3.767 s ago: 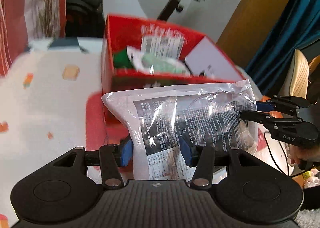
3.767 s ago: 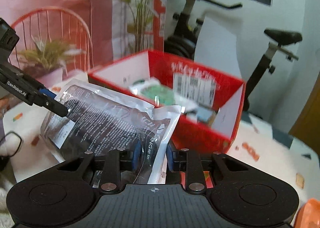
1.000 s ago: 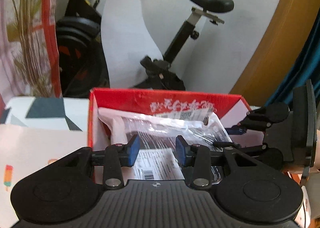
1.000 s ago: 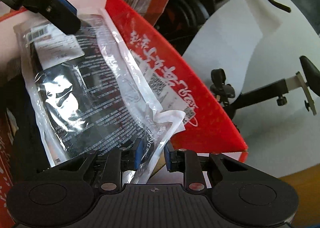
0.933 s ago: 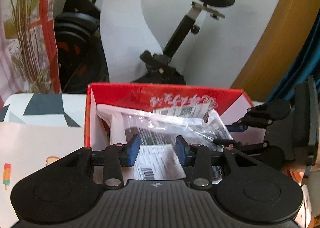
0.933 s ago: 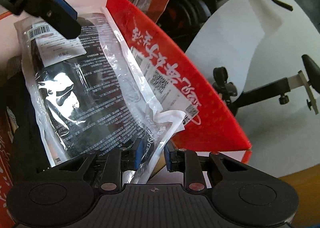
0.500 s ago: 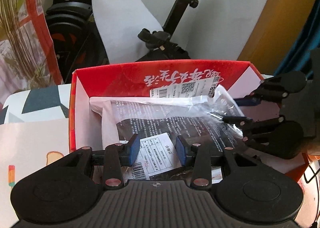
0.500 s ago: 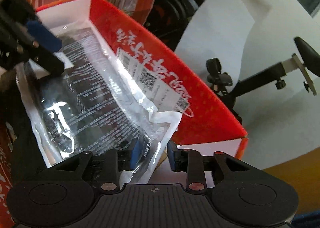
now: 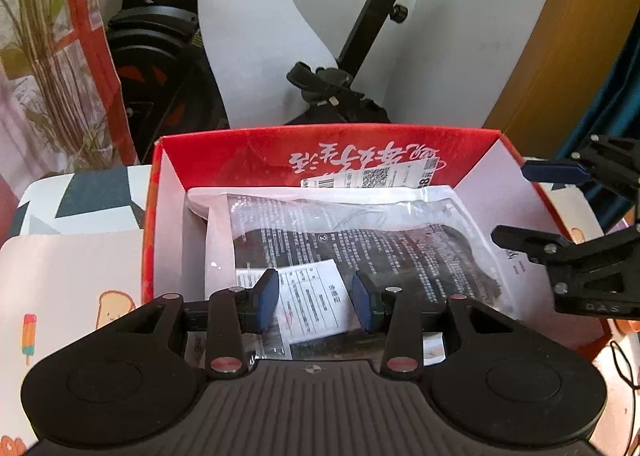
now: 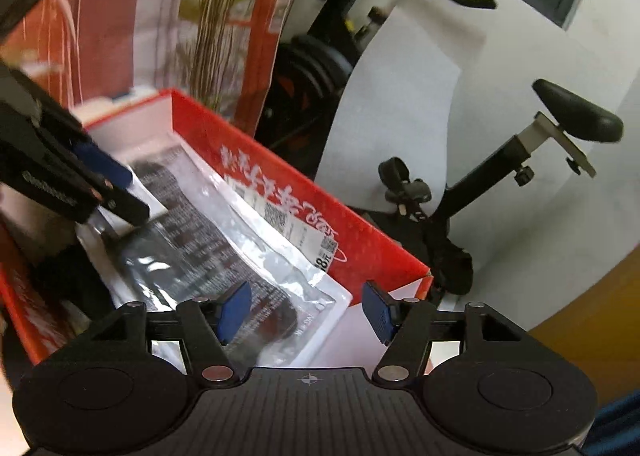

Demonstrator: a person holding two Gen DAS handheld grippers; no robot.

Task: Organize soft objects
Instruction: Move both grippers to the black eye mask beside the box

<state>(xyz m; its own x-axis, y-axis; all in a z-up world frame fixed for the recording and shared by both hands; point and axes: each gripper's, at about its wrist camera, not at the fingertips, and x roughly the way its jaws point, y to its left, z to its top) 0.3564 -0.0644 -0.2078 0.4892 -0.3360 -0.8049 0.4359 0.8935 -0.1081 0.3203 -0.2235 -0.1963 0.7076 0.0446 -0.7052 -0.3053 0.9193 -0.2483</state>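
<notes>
I see the bag lying flat in the red box, its far edge against the back wall and a white strip of bare floor along the left wall. It is clear plastic, crinkled, printed with black text, something dark inside, a white label near me. My left gripper stands narrow over that label; I cannot tell if it pinches. The right view alone shows my right gripper, jaws just opened wide, the bag's corner loose between them.
</notes>
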